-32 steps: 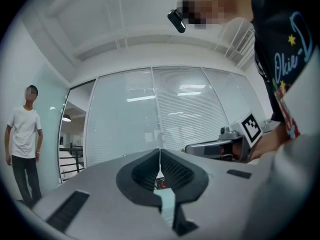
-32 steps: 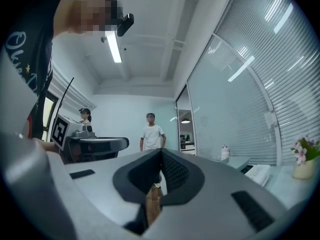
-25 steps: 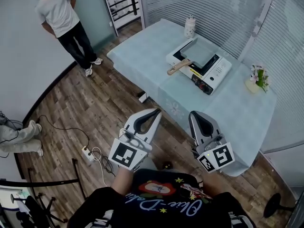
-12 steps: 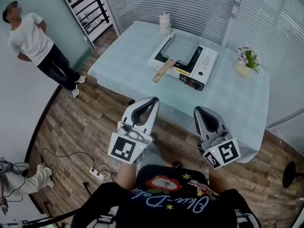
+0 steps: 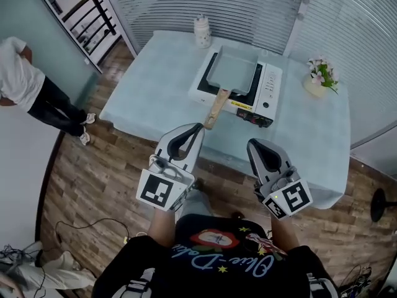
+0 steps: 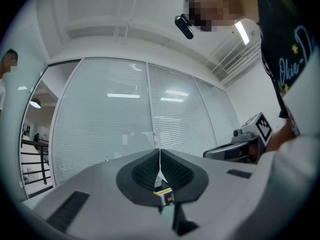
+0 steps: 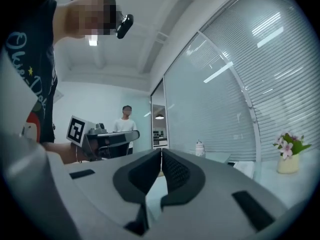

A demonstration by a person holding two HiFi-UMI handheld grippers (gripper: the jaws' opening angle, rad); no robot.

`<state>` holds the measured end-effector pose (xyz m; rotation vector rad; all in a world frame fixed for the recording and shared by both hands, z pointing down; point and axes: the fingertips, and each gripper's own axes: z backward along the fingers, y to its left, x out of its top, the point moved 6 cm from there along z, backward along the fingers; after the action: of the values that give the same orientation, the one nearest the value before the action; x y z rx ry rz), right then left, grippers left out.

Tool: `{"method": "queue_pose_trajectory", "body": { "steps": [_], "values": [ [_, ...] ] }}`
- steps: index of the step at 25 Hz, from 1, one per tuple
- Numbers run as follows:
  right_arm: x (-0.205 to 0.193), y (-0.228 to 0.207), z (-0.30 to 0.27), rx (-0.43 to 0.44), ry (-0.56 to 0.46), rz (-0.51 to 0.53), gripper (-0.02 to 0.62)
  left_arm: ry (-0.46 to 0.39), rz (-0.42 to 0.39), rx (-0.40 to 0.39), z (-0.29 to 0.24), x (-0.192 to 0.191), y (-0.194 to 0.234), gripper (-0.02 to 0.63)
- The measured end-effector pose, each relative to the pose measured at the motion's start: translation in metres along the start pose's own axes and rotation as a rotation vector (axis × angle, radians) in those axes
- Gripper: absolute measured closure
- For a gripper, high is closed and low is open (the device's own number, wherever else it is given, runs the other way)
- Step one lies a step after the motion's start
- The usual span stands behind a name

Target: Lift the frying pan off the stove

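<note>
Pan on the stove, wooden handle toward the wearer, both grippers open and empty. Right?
No: left gripper and right gripper are shut, jaws together, per each gripper view. Empty, yes; frying pan sits on the stove, handle toward the wearer.

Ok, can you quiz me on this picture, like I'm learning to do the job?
1. True or false: the frying pan is sitting on the stove.
2. What stands near the right edge of the table? A: a pot of flowers. B: a kettle. C: a stack of books.
3. Look at the left gripper and the right gripper. Are their fingers open or shut, and do they hold anything?

Key: 1 true. 2 A. 3 both shut, holding nothing, and not yet at the pan.
</note>
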<state>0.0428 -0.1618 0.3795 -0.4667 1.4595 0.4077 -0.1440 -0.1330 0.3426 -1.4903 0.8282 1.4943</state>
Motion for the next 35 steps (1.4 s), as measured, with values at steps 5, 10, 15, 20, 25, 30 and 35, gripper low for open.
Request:
{"method": "queue_pose_trajectory", "body": {
  "steps": [5,10,15,20,25,30,35],
  "values": [
    [-0.006,-0.001,-0.043,-0.008,0.025,0.034,0.597,0.003,0.006,-0.041,-0.012,-0.012,0.045,0.601],
    [-0.008,-0.004,-0.074,-0.061,0.059,0.048,0.597,0.026,0.066,-0.143,-0.029,-0.028,0.075,0.600],
    [-0.009,-0.006,-0.100,-0.100,0.082,0.056,0.597,0.033,0.082,-0.237,-0.048,-0.038,0.093,0.601],
    [-0.015,-0.009,-0.112,-0.165,0.085,-0.004,0.595,0.030,0.178,-0.297,-0.061,-0.052,0.113,0.600],
    [-0.024,-0.011,-0.120,-0.218,0.083,-0.080,0.591,0.041,0.300,-0.362,-0.075,-0.068,0.128,0.600],
    [-0.034,-0.016,-0.125,-0.257,0.089,-0.162,0.574,0.089,0.468,-0.458,-0.090,-0.090,0.133,0.592],
    [-0.048,-0.025,-0.126,-0.287,0.099,-0.256,0.563,0.169,0.630,-0.534,-0.102,-0.114,0.135,0.534]
  ]
}}
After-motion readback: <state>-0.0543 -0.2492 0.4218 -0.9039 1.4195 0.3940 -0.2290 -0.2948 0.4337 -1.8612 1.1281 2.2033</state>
